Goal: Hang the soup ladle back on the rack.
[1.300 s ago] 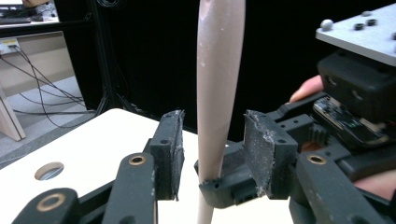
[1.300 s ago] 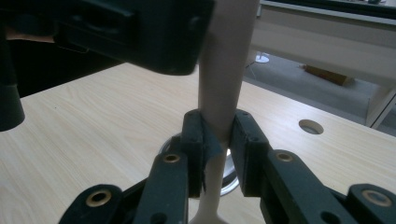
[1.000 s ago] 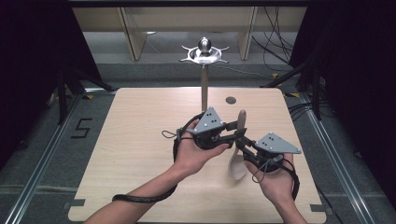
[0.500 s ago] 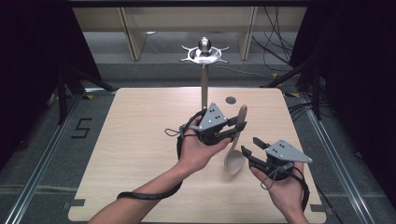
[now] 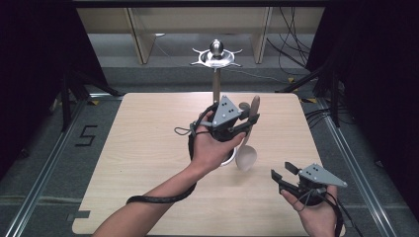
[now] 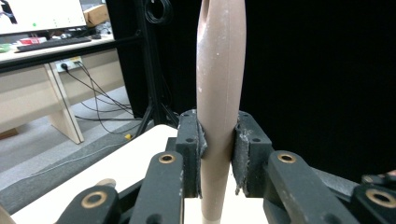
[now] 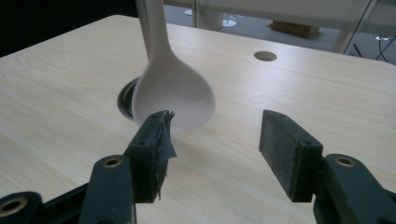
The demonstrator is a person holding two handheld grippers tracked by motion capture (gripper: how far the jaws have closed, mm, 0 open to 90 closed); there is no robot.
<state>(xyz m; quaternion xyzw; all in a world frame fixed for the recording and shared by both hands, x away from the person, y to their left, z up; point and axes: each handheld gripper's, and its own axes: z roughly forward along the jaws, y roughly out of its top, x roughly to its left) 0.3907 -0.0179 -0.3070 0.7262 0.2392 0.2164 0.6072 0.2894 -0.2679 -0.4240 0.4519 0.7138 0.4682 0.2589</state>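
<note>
Spoon of pale beige plastic (image 5: pixel 248 148) is hanging bowl-down above the light wooden table (image 5: pixel 138 148), its handle clenched between the pads of the left gripper (image 5: pixel 245 129). Behind it a metal hanging rack (image 5: pixel 216 57) is standing. Lower right, the right gripper (image 5: pixel 279 177) is sitting released, its jaws having just been opening with nothing between them.

High view looks down from afar on the table (image 5: pixel 148 163); both gripper views sit close, sharing the spoon (image 6: pixel 219 93).
</note>
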